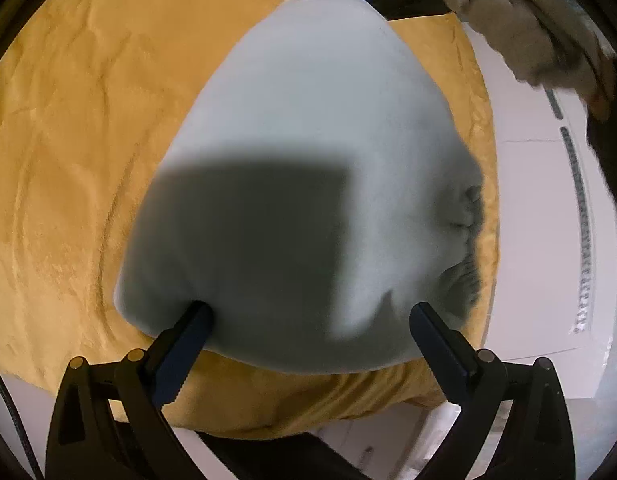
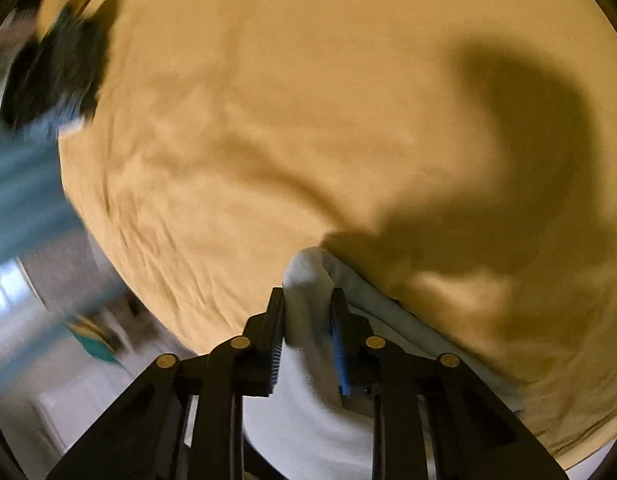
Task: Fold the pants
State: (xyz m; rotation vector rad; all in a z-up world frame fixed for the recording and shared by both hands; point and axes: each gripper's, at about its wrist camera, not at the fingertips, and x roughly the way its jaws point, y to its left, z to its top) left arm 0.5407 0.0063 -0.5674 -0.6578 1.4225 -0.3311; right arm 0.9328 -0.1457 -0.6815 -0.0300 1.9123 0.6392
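Pants: we see pale grey-blue pants (image 1: pixel 308 140) lying folded on a mustard-yellow cloth (image 1: pixel 68 160); in the left wrist view they fill the centre, with a gathered edge at 3 o'clock.
Left gripper: our left gripper (image 1: pixel 310 314) has its jaws spread wide at 6 o'clock; the left finger's tip meets the near edge of the pants, the right finger stands over it, and nothing is pinched.
Right gripper: our right gripper (image 2: pixel 307 304) has its jaws narrowed on a bunched fold of the pants (image 2: pixel 308 280), fabric filling the gap between the pads.
Hidden: a square shadow darkens the near half of the pants in the left view; a large shadow covers the cloth at 3 o'clock in the right view.
Hard to make out: a hand (image 1: pixel 528 28) on dark gripper parts at 1 o'clock in the left view is blurred; blurred dark and teal shapes sit at 9 o'clock in the right view, and we cannot tell what they are.
Cut off: pale floor beyond the cloth runs out of the lens circle.
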